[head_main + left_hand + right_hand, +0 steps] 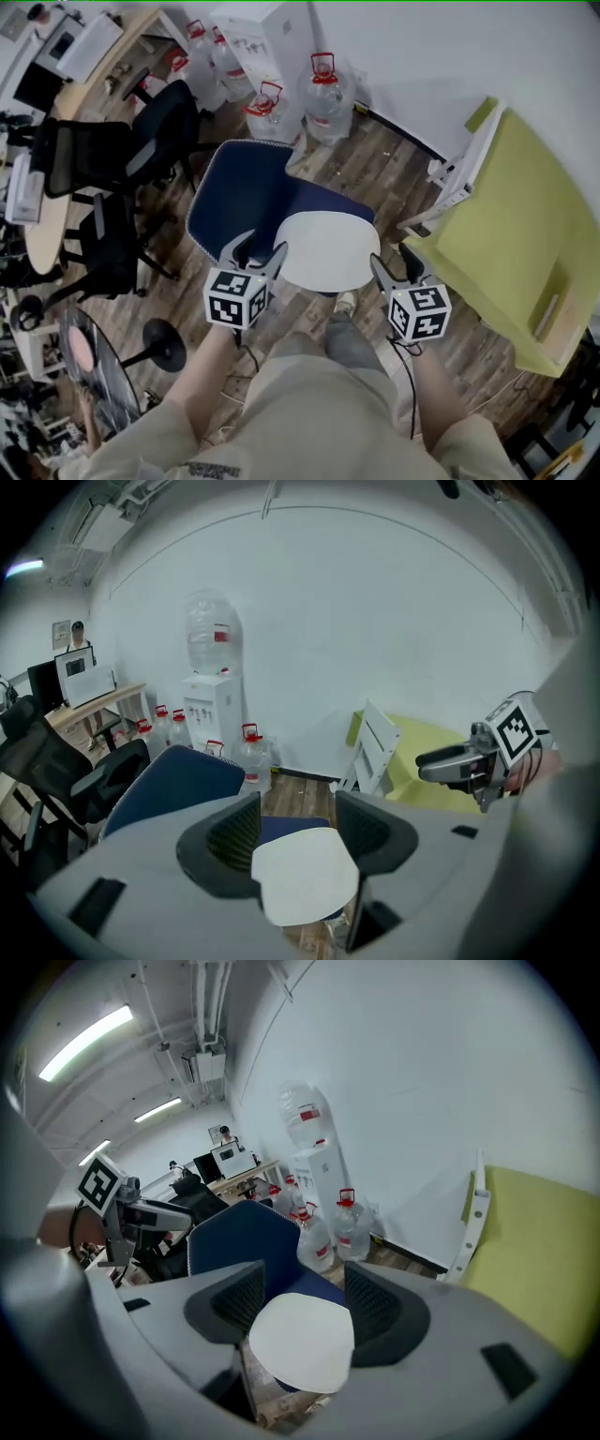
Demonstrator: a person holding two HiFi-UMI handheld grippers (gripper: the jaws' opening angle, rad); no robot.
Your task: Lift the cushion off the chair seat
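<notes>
A white rounded cushion (326,249) lies flat on the seat of a dark blue chair (242,187). My left gripper (255,255) hangs open just off the cushion's near-left edge, apart from it. At the near-right edge my right gripper (397,264) also stands open, nothing between its fingers. In the left gripper view the cushion (305,878) shows beyond the empty jaws of that gripper (298,832), with the right gripper (467,761) off to the side. The right gripper view frames the cushion (302,1342) past its own spread jaws (302,1302), and the left gripper (141,1211) shows beside the chair back (239,1237).
Several water jugs (323,94) stand by the wall behind the chair, next to a white dispenser (211,710). A yellow-green folded panel with a white frame (511,225) stands close on the right. Black office chairs (112,159) and a desk (42,234) crowd the left.
</notes>
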